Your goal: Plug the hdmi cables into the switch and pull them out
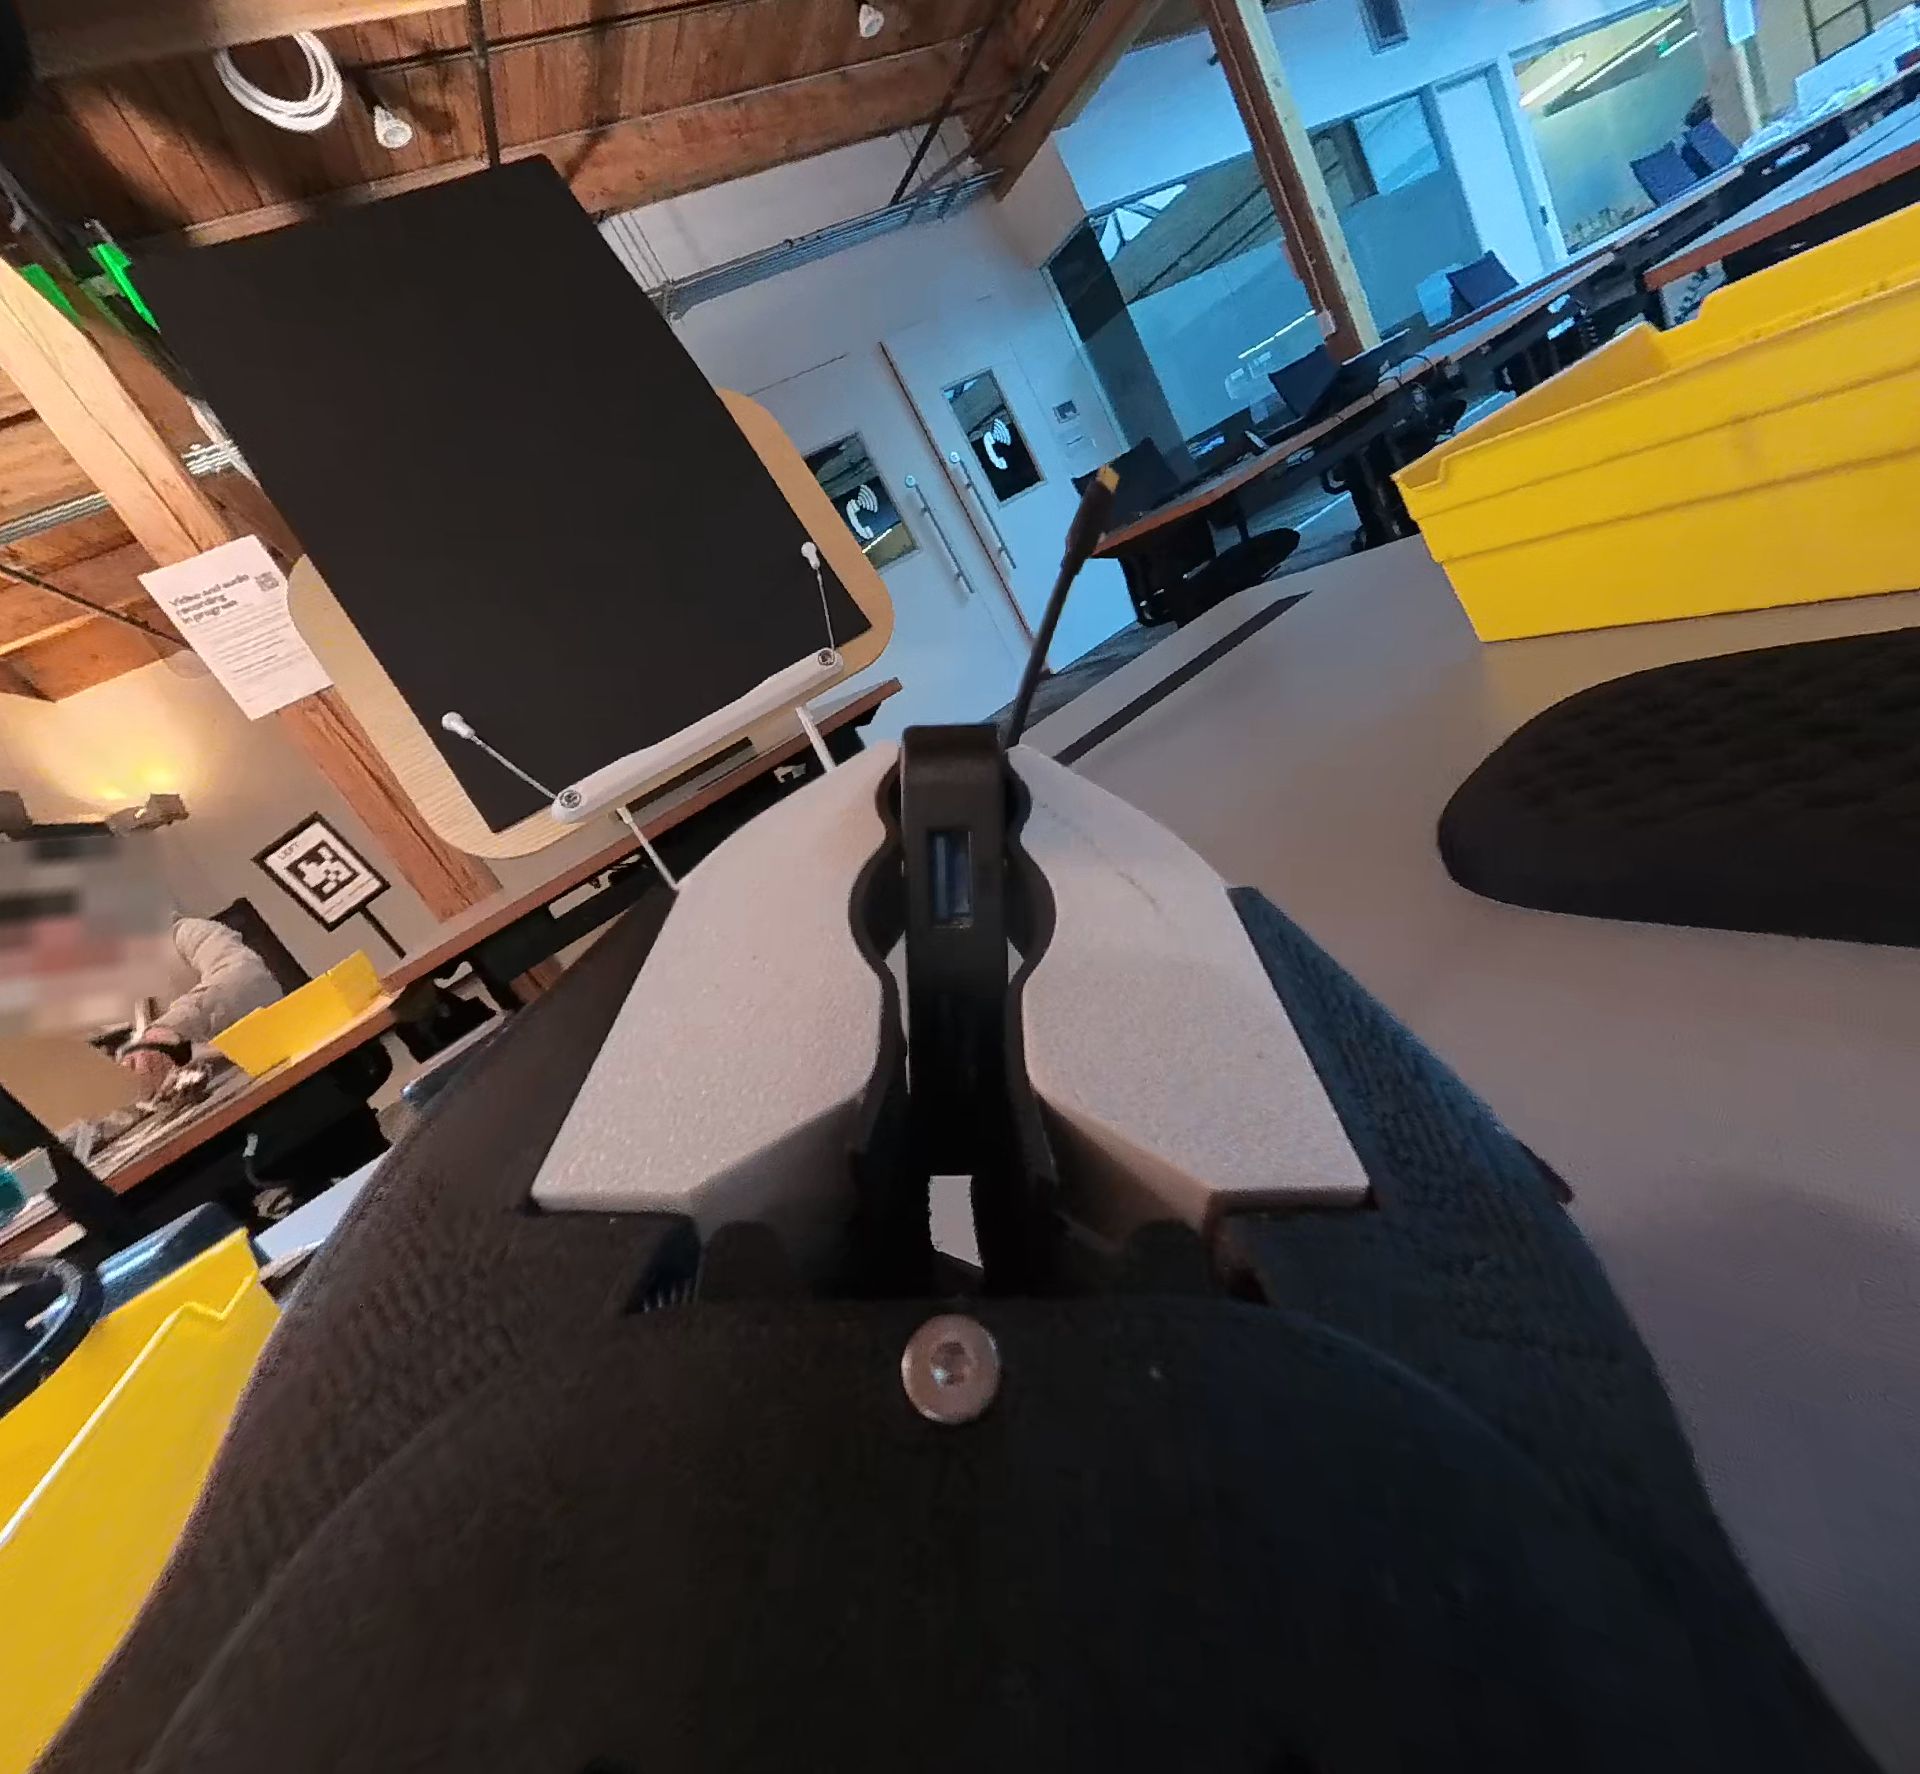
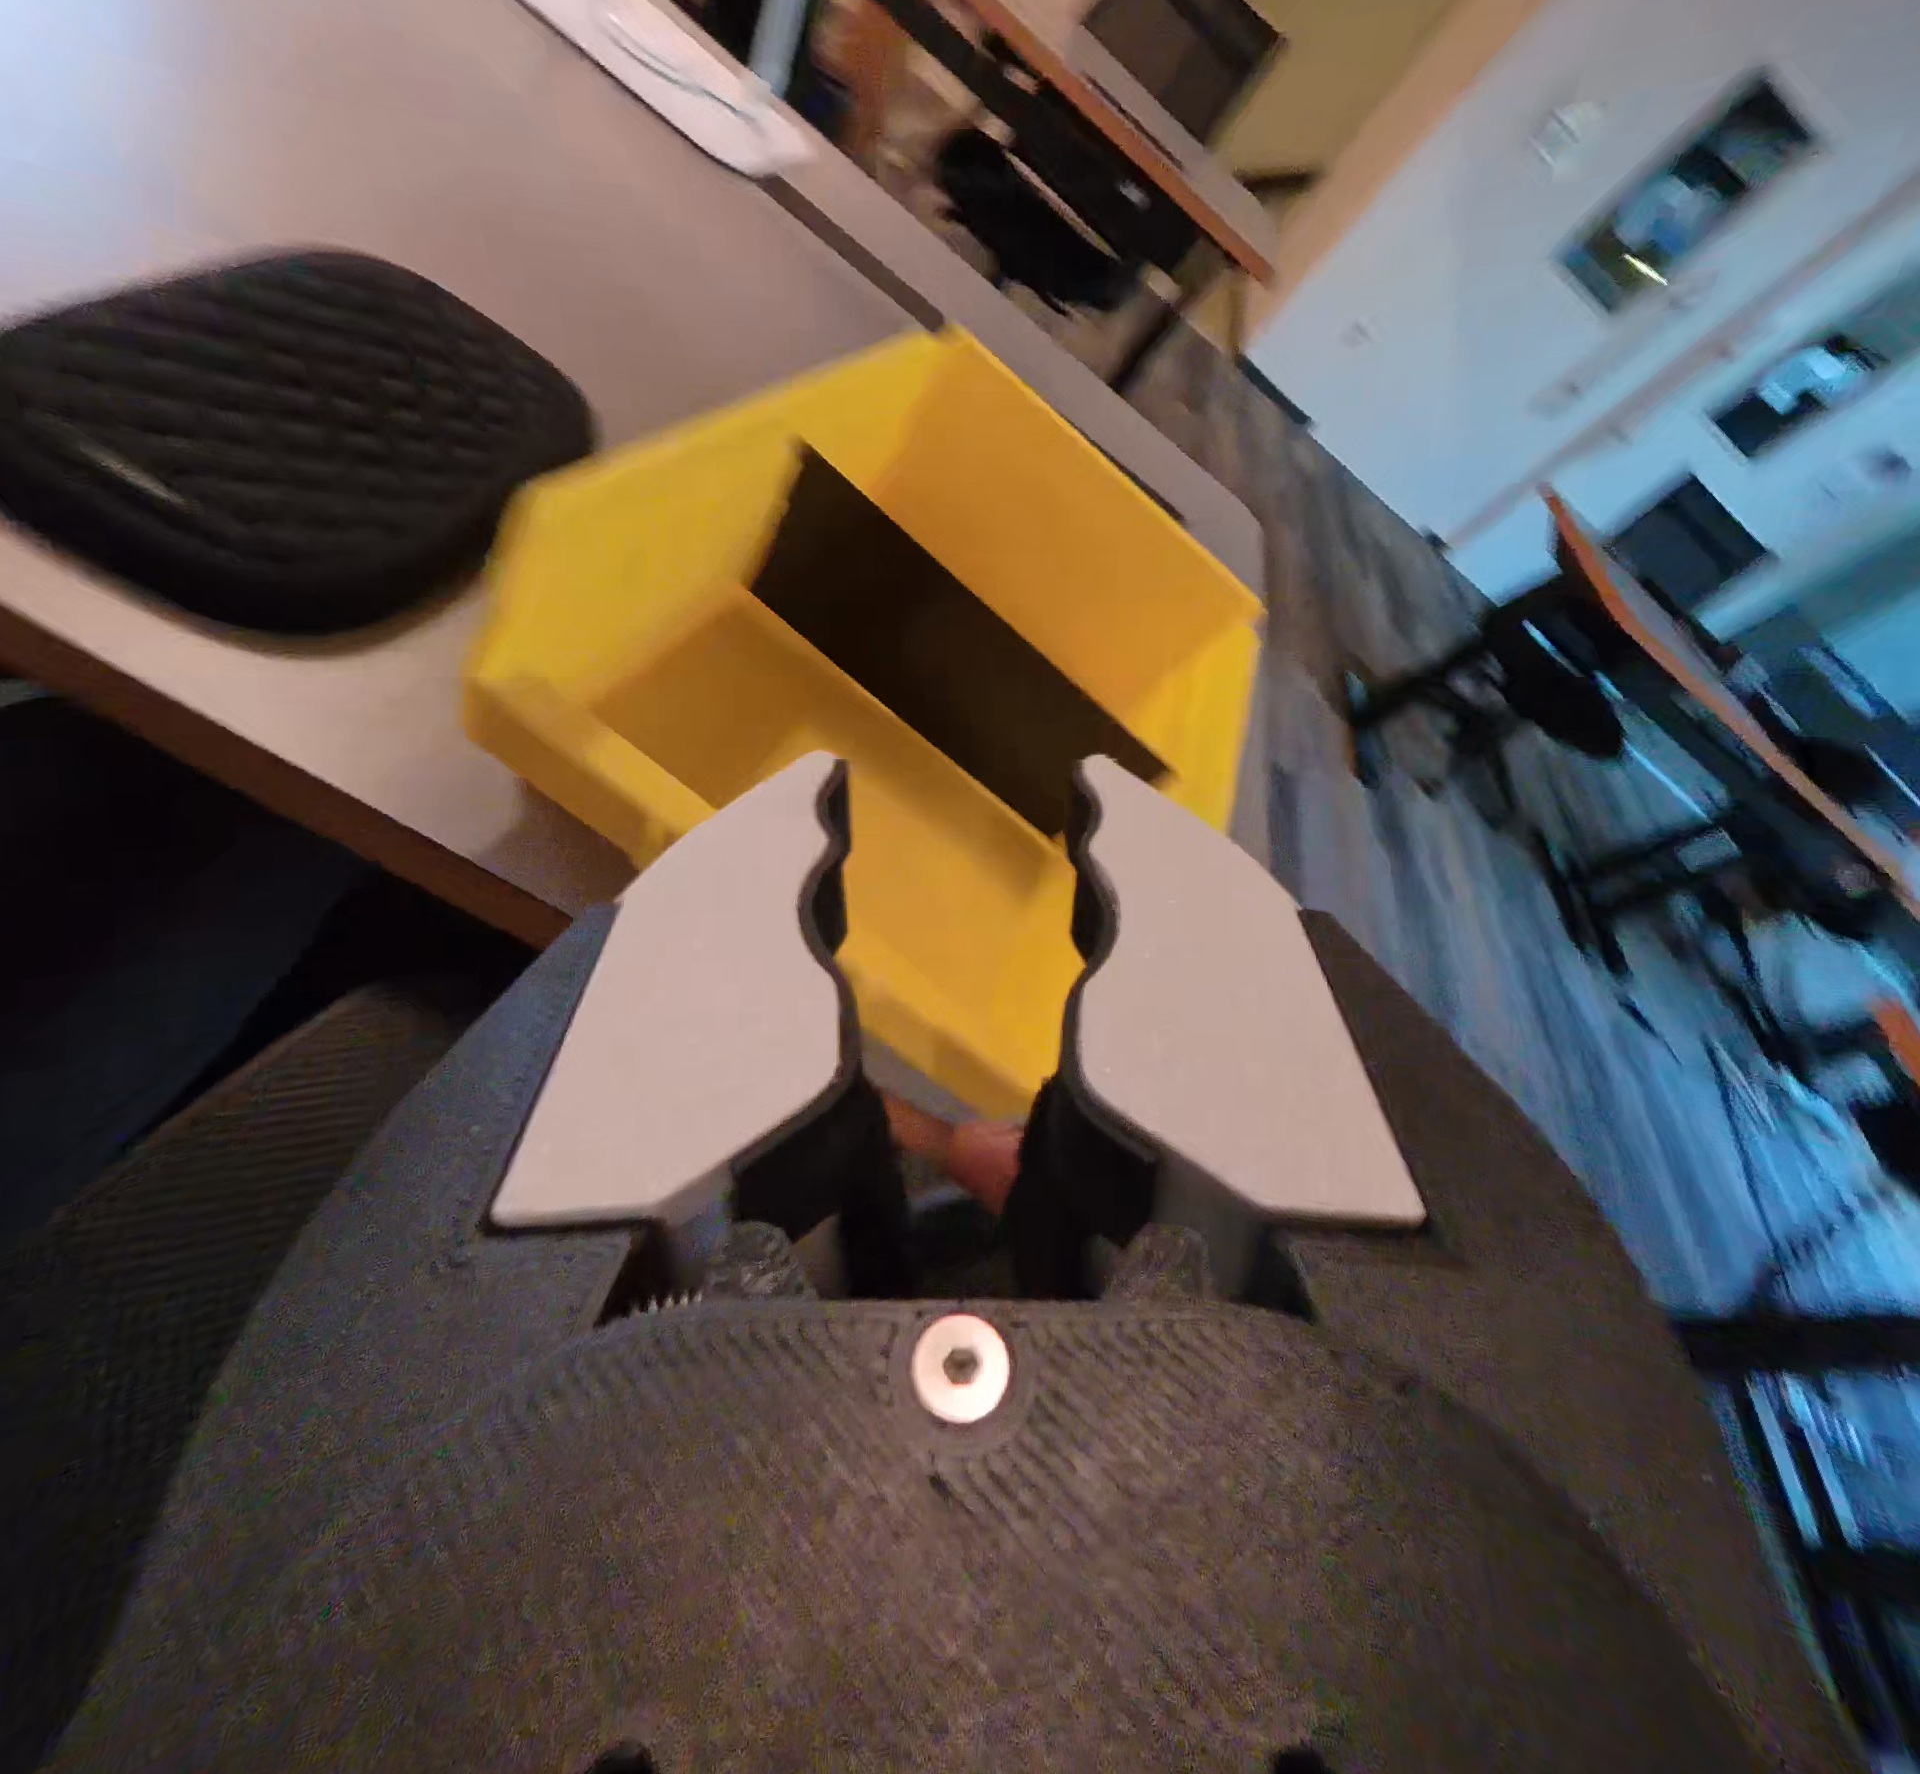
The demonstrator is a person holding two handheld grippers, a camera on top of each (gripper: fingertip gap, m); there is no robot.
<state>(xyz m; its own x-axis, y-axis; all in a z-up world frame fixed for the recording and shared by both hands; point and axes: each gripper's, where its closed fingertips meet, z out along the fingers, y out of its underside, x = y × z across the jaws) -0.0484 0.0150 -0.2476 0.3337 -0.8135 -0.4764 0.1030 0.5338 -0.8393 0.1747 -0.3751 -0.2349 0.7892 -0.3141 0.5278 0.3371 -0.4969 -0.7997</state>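
Note:
My left gripper (image 1: pixel 954 768) is shut on a thin black switch (image 1: pixel 951 877), held edge-on between the grey fingers with a small blue port facing the camera. A thin black cable (image 1: pixel 1049 644) rises from behind the switch and ends in a plug with a yellowish tip (image 1: pixel 1103 484). My right gripper (image 2: pixel 961 779) is open and empty, above a yellow bin (image 2: pixel 1039 498) at the table's edge. The bin has a dark opening inside. The right wrist view is blurred.
Stacked yellow bins (image 1: pixel 1683 477) stand on the grey table (image 1: pixel 1351 841) at the right. A black textured pad (image 1: pixel 1704 789) lies on the table, also in the right wrist view (image 2: pixel 270 436). A black board on a stand (image 1: pixel 499 488) is behind. A person sits at far left.

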